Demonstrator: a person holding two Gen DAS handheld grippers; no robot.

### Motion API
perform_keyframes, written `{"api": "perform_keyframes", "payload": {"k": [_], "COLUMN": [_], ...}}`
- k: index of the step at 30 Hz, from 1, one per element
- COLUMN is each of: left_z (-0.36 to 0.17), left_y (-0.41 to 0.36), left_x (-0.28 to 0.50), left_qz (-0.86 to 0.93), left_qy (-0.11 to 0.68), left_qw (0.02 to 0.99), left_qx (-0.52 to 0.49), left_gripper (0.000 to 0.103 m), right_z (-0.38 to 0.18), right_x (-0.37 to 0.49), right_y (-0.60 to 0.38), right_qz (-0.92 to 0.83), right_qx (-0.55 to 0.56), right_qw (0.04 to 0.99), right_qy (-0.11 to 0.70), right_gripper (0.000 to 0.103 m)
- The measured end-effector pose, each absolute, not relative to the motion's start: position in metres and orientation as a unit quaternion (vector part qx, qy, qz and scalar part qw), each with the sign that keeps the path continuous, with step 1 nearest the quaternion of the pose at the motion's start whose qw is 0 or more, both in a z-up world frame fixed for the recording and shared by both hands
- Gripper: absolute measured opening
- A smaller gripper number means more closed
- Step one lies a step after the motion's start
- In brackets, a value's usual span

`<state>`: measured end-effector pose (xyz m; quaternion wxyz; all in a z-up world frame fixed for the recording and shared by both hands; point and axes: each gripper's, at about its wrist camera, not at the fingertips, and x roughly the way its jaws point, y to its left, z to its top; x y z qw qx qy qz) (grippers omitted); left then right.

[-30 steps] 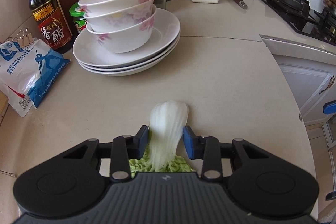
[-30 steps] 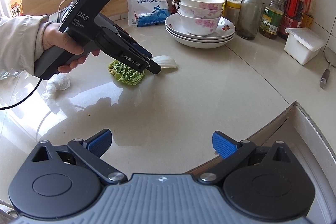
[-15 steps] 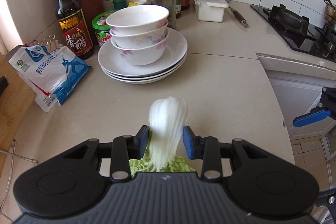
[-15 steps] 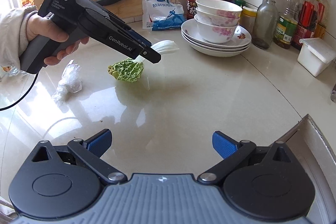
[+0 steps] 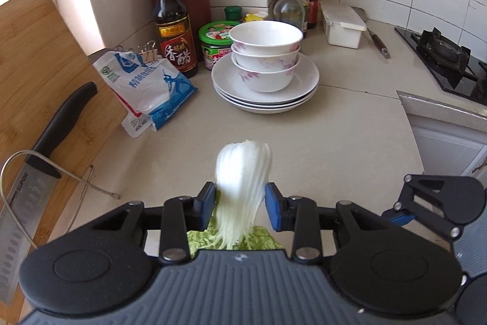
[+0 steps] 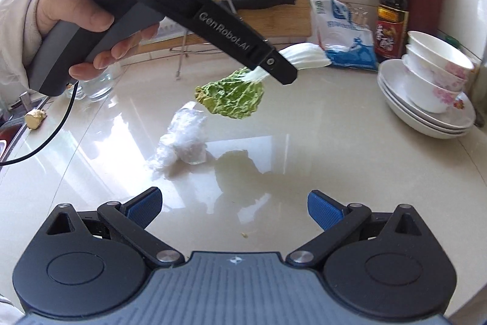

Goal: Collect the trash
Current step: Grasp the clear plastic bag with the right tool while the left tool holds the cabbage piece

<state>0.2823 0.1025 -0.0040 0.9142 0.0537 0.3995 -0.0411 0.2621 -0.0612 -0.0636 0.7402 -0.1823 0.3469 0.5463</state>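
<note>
My left gripper [image 5: 240, 204] is shut on a cabbage leaf [image 5: 242, 172], its blue pads pressing the white stalk while the green blade hangs underneath. In the right wrist view the same left gripper [image 6: 283, 72] holds the cabbage leaf [image 6: 234, 96] well above the counter, with a hand [image 6: 76, 17] on its grip. A crumpled clear plastic wrap [image 6: 182, 139] lies on the counter below the leaf. My right gripper [image 6: 234, 206] is open over bare counter, nothing between its fingers. In the left wrist view the right gripper's linkage shows at the right edge.
Stacked bowls on plates [image 5: 264, 66], a vinegar bottle [image 5: 172, 23], a salt bag [image 5: 146, 87], jars and a white box [image 5: 342, 25] stand at the back. A cleaver [image 5: 33, 172] rests on a cutting board [image 5: 39, 66] at left. A stove [image 5: 444, 57] lies right. A yellowish lump [image 6: 35, 118] sits near the sink edge.
The left gripper has lifted the cabbage leaf off the counter and drawn back. The right gripper has swung left, so the plastic wrap now lies ahead of it.
</note>
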Motion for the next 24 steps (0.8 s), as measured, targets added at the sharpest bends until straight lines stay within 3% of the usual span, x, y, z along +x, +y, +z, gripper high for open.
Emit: {"api": "perform_keyframes", "payload": {"k": [5, 9, 20, 24], "left_z": [-0.004, -0.005, -0.008, -0.009], "left_y": [0.121, 0.13, 0.144, 0.145], "left_x": [0.271, 0.267, 0.271, 0.272], "left_qz": [-0.024, -0.019, -0.021, -0.022], "left_qy": [0.398, 0.394, 0.384, 0.382], "left_qw": [0.916, 0.918, 0.923, 0.923], "left_qx": [0.044, 0.037, 0.028, 0.025], "left_gripper": [0.034, 0.034, 0.034, 0.034], "right_z": [-0.079, -0.088, -0.096, -0.093], "right_x": [0.255, 0.251, 0.245, 0.248], "right_y": [-0.019, 0.005, 0.049, 0.051], "right_qz": [0.566, 0.575, 0.579, 0.577], "right_qx": [-0.206, -0.215, -0.23, -0.224], "right_qw": [0.72, 0.713, 0.708, 0.712], "right_qy": [0.344, 0.34, 0.331, 0.333], "right_gripper": [0.099, 0.089, 0.083, 0.067]}}
